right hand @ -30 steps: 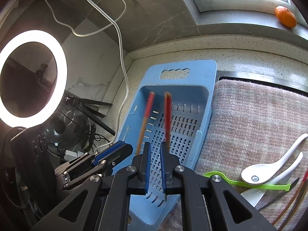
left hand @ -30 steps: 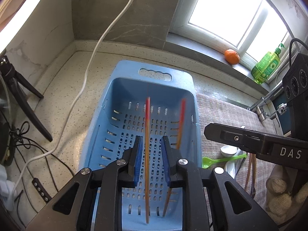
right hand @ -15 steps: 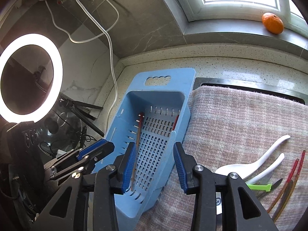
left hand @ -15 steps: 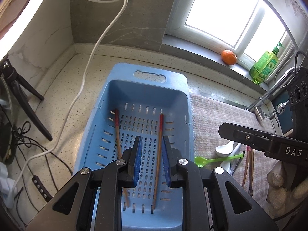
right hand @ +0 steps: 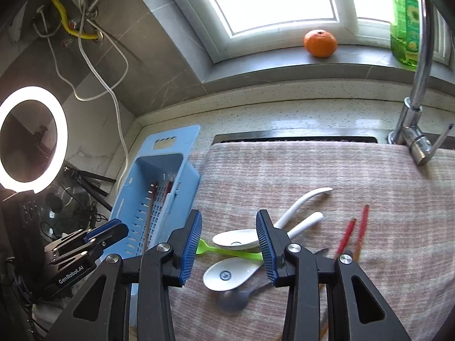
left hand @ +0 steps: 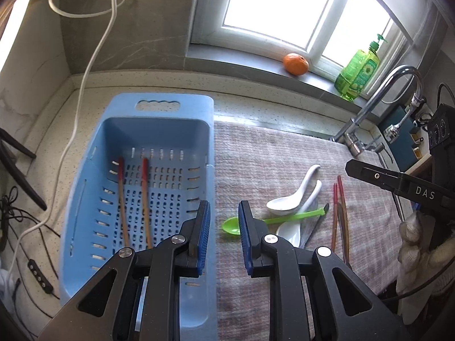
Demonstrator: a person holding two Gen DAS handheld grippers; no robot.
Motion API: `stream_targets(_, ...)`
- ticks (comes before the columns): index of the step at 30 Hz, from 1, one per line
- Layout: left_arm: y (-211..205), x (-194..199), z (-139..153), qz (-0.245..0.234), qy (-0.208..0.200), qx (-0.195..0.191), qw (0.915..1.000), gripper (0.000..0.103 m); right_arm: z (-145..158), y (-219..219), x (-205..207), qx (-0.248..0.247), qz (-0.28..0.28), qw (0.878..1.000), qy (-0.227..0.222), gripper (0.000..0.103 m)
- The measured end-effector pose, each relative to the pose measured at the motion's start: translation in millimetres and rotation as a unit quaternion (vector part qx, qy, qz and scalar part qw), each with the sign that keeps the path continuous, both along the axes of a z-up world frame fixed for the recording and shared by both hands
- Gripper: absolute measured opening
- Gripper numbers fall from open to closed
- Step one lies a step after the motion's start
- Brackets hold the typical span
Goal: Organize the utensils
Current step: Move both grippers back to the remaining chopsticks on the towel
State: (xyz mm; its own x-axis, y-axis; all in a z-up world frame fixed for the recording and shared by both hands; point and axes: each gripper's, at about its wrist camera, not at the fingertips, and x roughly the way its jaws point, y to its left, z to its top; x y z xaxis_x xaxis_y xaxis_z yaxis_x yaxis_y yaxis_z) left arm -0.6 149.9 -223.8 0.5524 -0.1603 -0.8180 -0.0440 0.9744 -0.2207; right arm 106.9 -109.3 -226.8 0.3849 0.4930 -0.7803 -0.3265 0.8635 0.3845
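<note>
Two red-tipped chopsticks lie side by side in the blue slotted basket on the left. My left gripper hovers over the basket's right rim, open and holding nothing. My right gripper stands open and empty above the utensils on the checked towel. Those utensils are two white spoons, a green plastic spoon, a grey spoon and more red-tipped chopsticks. The basket shows at the left of the right wrist view.
An orange and a green soap bottle stand on the windowsill. A chrome faucet rises at the towel's far right. A ring light, tripod legs and a white cable crowd the counter left of the basket.
The chopsticks now lie flat in the basket. My right gripper's jaws opened. Both grippers swung right, from over the basket toward the towel and its utensils.
</note>
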Motion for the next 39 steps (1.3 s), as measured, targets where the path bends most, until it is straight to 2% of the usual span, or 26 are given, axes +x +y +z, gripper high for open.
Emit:
stream_targets(4,-26,3,-1,-0.028,0.003,0.001,0.9996,0.019,2,-33,-4,-0.010,-0.025,1.000,-0.016,0.038)
stream_targets(11,-73,9,-8,-0.085,0.014,-0.010,0.9962,0.018,-7,-80,-7,-0.045,-0.067,0.997,-0.013,0.038)
stream_targets(20,-133,17,-32,-0.158,0.043,-0.042,0.9855,0.018,-44,-117,-11,-0.082,-0.089,0.992,0.036,0.038)
stream_targets(27,-162,23,-55,-0.189,0.073,-0.043,0.9784,0.018,-70,-119,-6,-0.061,-0.078,0.992,0.082,0.024)
stream_targets(36,-176,28,-74,-0.201,0.095,-0.041,0.9742,0.018,-93,-103,-2,-0.053,-0.054,0.991,0.114,0.016)
stream_targets(39,-177,29,-78,-0.200,0.100,-0.037,0.9739,0.014,-98,-102,0,-0.048,-0.053,0.990,0.125,0.014)
